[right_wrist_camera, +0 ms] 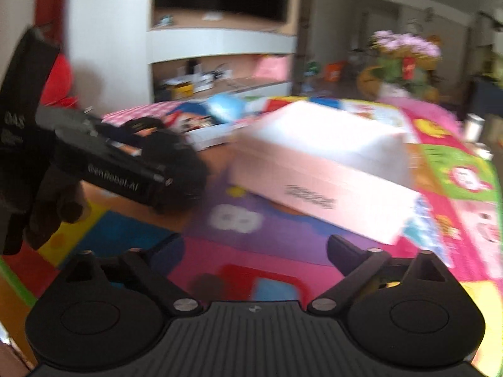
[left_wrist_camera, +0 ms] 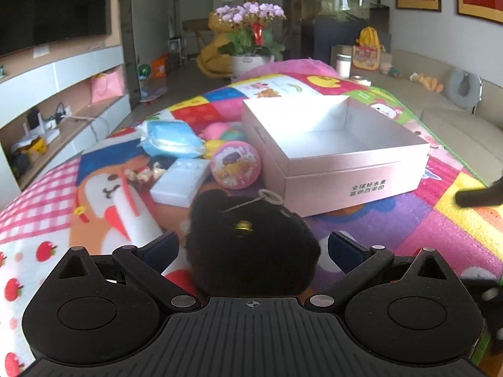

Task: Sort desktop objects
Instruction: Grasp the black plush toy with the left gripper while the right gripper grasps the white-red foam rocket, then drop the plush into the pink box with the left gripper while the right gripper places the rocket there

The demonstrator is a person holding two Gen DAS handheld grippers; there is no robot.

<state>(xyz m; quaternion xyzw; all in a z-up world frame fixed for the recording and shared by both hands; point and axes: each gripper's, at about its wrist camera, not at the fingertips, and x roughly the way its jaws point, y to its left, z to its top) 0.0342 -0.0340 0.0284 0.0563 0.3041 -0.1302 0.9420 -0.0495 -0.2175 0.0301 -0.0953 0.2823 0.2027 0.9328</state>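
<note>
A black fuzzy plush toy [left_wrist_camera: 248, 213] with a gold trinket and a key ring sits between the fingers of my left gripper [left_wrist_camera: 253, 242], which is shut on its sides. In the right wrist view the same toy [right_wrist_camera: 182, 157] shows at the tip of the left gripper's black housing [right_wrist_camera: 110, 166]. Just beyond it stands an open, empty pink box [left_wrist_camera: 345, 185], blurred in the right wrist view [right_wrist_camera: 314, 169]. My right gripper [right_wrist_camera: 254, 245] is open over the mat with nothing between its fingers.
Left of the box lie a pink round ball [left_wrist_camera: 235, 166], a flat white case [left_wrist_camera: 180, 182], a blue wipes pack [left_wrist_camera: 169, 138], pastel soft toys [left_wrist_camera: 220, 132] and a snack packet [left_wrist_camera: 141, 172], all on a colourful play mat [left_wrist_camera: 408, 235]. A flower pot [left_wrist_camera: 248, 59] stands beyond.
</note>
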